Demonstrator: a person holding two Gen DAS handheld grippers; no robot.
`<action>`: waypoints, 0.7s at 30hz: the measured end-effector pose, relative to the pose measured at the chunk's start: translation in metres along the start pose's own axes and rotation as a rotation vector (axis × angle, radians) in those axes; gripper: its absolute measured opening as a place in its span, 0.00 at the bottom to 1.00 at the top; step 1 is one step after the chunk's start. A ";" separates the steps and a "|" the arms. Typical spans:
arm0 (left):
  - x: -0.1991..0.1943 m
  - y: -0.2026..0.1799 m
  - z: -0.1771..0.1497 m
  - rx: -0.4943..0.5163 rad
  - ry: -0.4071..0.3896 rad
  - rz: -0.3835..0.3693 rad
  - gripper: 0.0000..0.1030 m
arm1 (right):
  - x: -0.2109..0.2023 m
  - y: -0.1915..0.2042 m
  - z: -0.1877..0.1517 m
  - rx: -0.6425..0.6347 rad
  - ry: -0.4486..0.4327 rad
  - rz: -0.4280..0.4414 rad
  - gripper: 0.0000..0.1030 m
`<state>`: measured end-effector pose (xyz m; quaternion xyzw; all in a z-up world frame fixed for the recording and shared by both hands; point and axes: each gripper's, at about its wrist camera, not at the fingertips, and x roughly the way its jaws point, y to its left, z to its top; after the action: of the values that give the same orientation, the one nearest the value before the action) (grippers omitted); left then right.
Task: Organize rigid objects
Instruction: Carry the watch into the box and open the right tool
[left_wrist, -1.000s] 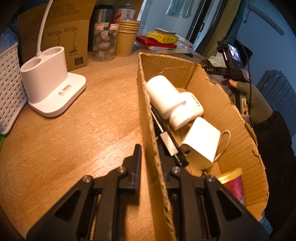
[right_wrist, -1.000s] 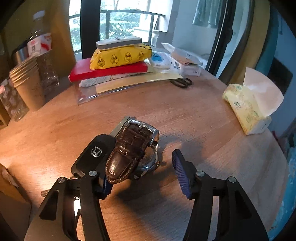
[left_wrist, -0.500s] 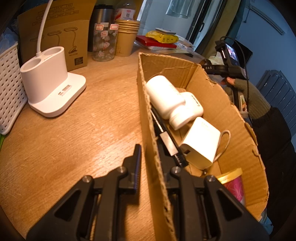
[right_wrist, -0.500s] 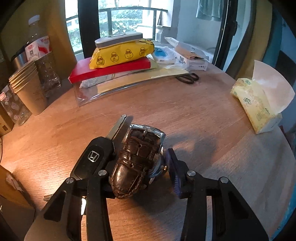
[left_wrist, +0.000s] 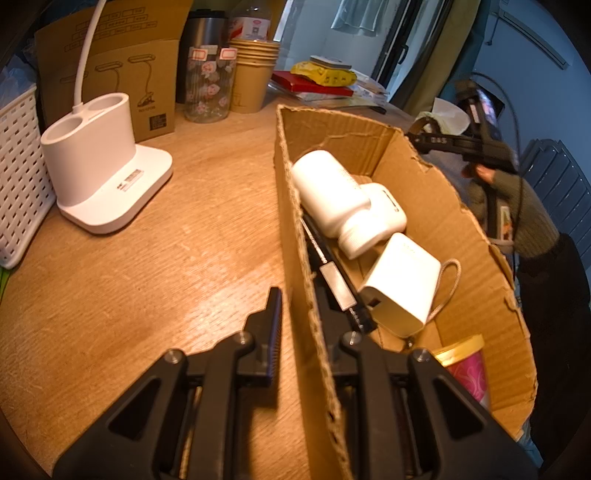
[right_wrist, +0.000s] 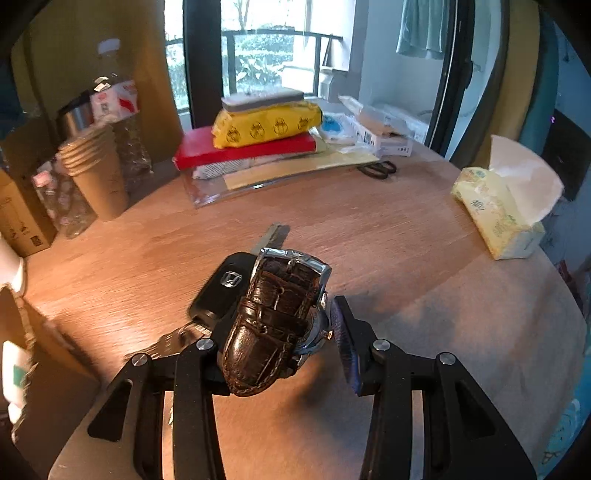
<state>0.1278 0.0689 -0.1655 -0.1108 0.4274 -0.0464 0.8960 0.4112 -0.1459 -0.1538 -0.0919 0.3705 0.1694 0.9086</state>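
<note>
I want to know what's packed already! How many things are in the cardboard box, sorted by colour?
White: 3, a bottle, a small case and a charger block
Black: 1, a long flat thing along the box wall
Pink with gold rim: 1, a tin
Total: 5 in view

One watch (right_wrist: 275, 317), one car key (right_wrist: 221, 291), one cardboard box (left_wrist: 436, 221), two white bottles (left_wrist: 328, 192).

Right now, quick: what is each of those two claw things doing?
Left gripper: closed on the cardboard box wall, one finger each side.
Right gripper: closed on the brown leather watch.
</note>
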 end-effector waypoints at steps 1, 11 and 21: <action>0.000 -0.001 0.000 0.000 0.000 0.001 0.17 | -0.009 0.002 -0.002 -0.002 -0.013 0.006 0.44; 0.000 -0.001 0.000 0.000 0.000 0.001 0.17 | -0.073 0.037 -0.012 -0.063 -0.100 0.065 0.44; 0.000 -0.001 0.000 0.000 0.000 0.001 0.17 | -0.112 0.087 -0.021 -0.146 -0.151 0.139 0.44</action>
<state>0.1278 0.0676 -0.1650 -0.1106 0.4274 -0.0459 0.8961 0.2906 -0.0986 -0.0935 -0.1187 0.2933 0.2649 0.9109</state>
